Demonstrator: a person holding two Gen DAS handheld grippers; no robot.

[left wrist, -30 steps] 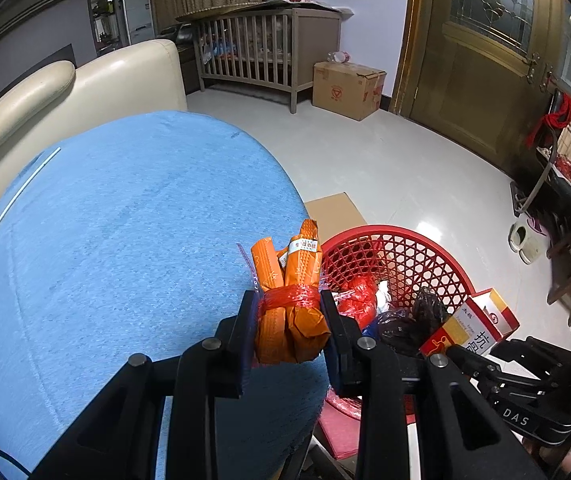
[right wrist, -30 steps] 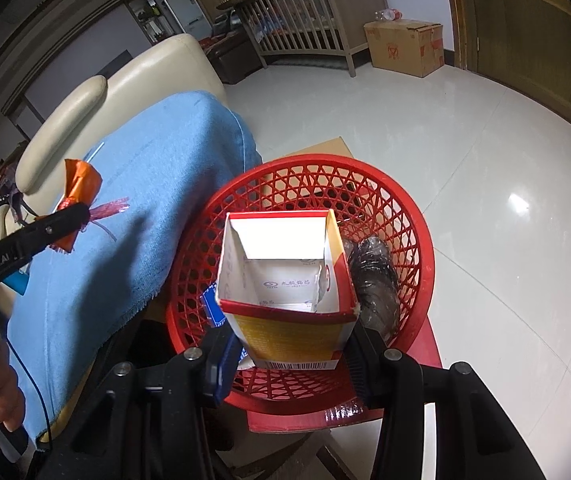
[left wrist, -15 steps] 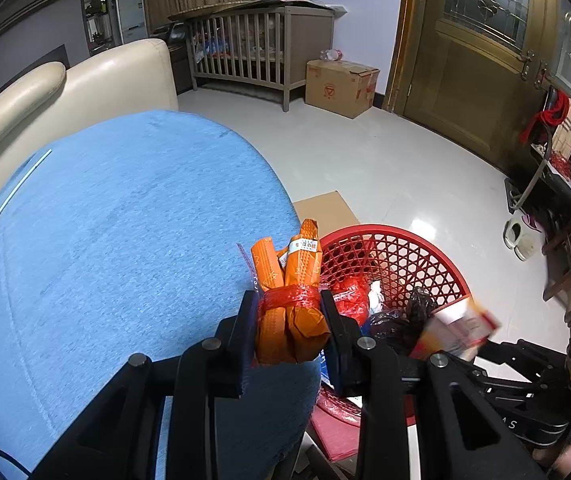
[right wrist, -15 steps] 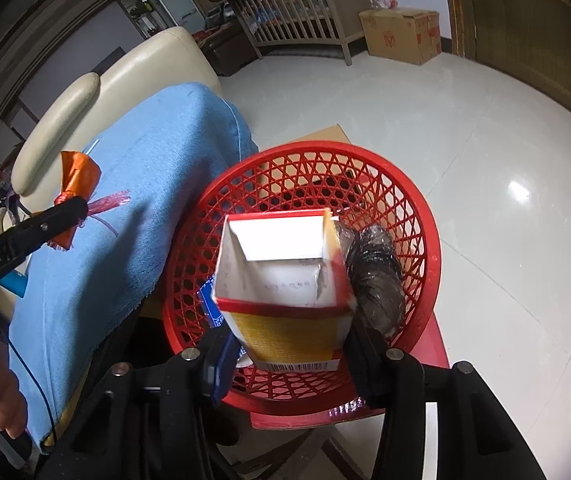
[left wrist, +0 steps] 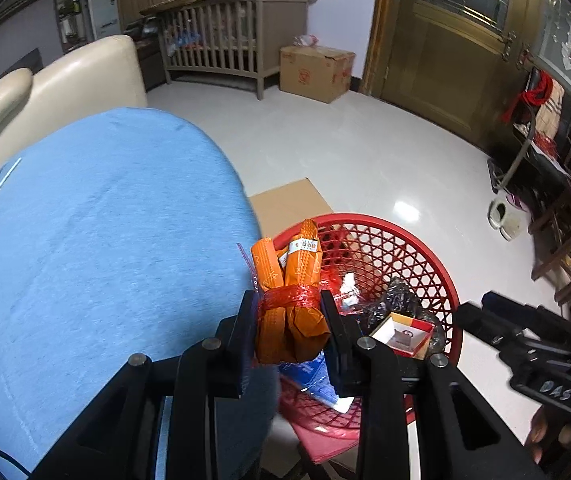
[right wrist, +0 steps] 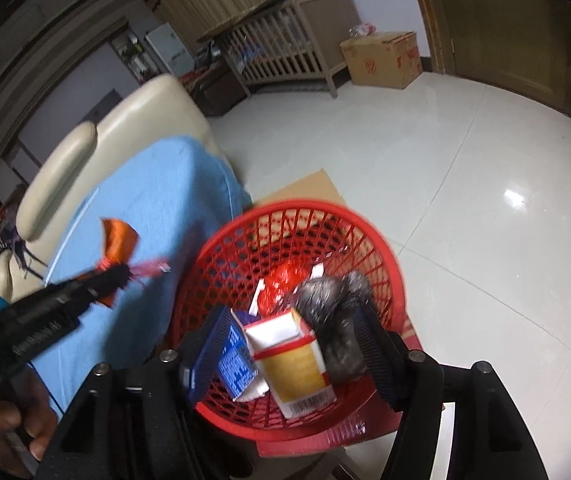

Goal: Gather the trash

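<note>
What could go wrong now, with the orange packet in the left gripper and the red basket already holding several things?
1. The orange packet in the left gripper appears to hang over the edge of the blue cloth, beside the red basket; released here, it may miss.
2. The open box stands tilted on other trash; it might tip out.
3. The open right gripper is close above the basket and could knock it.

Readable: "DAS" in pale letters on the black body of the right gripper [left wrist: 481, 316], seen from the left wrist. Barcode on the yellow carton [right wrist: 299, 364], white label on the orange bundle [left wrist: 291, 300], blue packet [right wrist: 235, 364] print: all illegible.
</note>
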